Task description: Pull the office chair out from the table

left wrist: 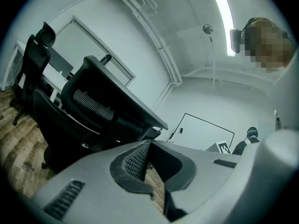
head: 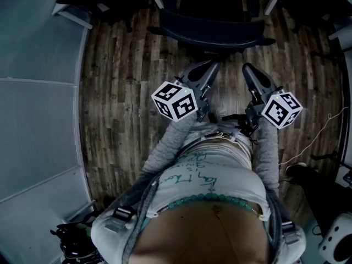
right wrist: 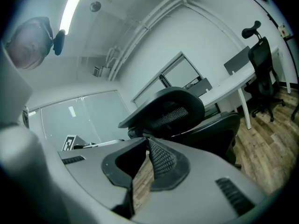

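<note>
The black office chair (head: 212, 31) stands at the top of the head view with its backrest toward me and its seat partly under the white table (left wrist: 140, 107). My left gripper (head: 213, 66) and right gripper (head: 247, 68) point at the backrest from a short way off and touch nothing. Both are shut, with only floor showing behind the jaws. In the left gripper view the left gripper (left wrist: 148, 144) has its pads together and the chair (left wrist: 91, 108) is ahead to the left. From the right gripper (right wrist: 146, 143), also closed, the chair (right wrist: 175, 110) is straight ahead.
A glass partition (head: 38, 98) runs along the left side. A second black office chair (left wrist: 32, 55) (right wrist: 259, 71) stands further along the table. A thin cable (head: 322, 128) and dark equipment (head: 311, 177) lie on the wood floor (head: 121, 92) to the right.
</note>
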### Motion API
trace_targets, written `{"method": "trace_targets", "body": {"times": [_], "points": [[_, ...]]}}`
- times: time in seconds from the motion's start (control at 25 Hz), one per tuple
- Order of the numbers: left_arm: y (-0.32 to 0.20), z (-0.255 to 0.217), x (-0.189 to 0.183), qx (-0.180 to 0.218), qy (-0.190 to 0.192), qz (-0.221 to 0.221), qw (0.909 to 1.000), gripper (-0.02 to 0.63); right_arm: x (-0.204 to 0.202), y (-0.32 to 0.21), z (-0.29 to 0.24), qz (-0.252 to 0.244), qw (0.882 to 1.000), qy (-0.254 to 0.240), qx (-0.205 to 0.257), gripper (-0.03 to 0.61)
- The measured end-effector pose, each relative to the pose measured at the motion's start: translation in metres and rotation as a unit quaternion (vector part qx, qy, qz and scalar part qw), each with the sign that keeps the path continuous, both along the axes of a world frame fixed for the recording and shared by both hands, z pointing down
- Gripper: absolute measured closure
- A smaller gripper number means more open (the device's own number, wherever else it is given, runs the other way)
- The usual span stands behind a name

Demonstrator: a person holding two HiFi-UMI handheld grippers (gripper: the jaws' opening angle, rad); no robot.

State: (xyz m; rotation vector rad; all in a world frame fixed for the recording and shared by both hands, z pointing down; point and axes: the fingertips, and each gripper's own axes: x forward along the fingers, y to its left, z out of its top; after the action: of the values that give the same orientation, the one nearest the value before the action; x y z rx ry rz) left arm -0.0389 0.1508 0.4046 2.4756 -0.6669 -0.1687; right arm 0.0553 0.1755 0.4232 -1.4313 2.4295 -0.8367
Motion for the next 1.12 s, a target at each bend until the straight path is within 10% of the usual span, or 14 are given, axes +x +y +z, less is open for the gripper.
{"method": "trace_targets", "body": {"times": [0.72, 1.12], "points": [[0.083, -0.008, 0.007, 0.058, -0.060, -0.080, 0.9933, 0.603, -0.014, 0.071, -0.016, -0.062, 0.992, 0.075, 0.083, 0.548], [0.114, -0.023, 0.005, 0.146, -0.129, -0.108, 0.9748, 0.603, -0.030, 0.092, -0.029, -0.047, 0.977, 0.140, 0.156, 0.549]]}}
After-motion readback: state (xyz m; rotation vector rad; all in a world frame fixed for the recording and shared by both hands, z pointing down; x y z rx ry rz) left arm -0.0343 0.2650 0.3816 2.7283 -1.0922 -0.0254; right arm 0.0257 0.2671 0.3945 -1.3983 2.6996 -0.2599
